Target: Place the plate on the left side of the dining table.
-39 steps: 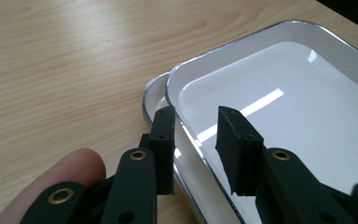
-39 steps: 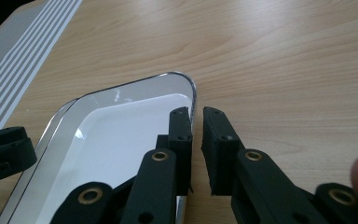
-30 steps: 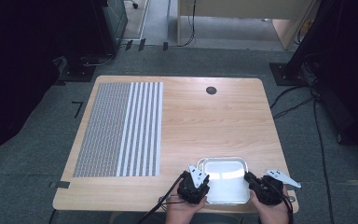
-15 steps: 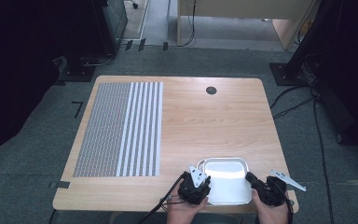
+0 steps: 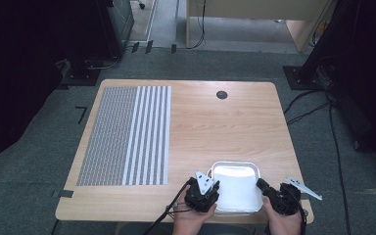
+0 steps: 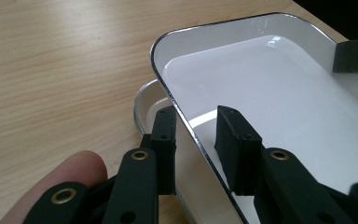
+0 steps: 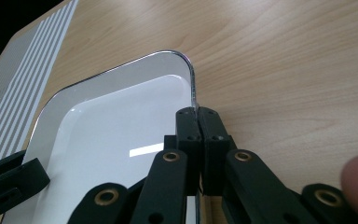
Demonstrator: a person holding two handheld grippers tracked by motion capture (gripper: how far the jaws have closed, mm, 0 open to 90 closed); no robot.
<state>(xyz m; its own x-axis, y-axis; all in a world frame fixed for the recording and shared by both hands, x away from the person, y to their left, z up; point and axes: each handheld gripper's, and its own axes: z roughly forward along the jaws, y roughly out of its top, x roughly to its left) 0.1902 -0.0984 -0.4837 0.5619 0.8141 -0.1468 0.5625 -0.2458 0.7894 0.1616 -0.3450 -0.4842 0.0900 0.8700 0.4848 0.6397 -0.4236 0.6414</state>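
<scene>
A white tray (image 5: 235, 188) with a shiny metal rim lies near the table's front edge, between my two grippers. In the left gripper view the tray (image 6: 284, 102) sits over the rim of a second tray (image 6: 142, 105) underneath. My left gripper (image 6: 198, 149) (image 5: 214, 186) straddles the white tray's left rim, one pad outside the wall and one inside, with gaps showing. My right gripper (image 7: 198, 126) (image 5: 260, 186) is shut on the tray's (image 7: 112, 130) right rim, close to a corner. A fingertip shows at the bottom of each gripper view.
A grey mat with white stripes (image 5: 127, 134) covers the left part of the wooden table (image 5: 215, 127). A small black round cap (image 5: 222, 94) sits near the far edge. Cables and dark stands lie on the carpet around the table.
The tray's face looks whiter and a little larger than a second ago, as if raised slightly. Both hands have stayed at its two sides.
</scene>
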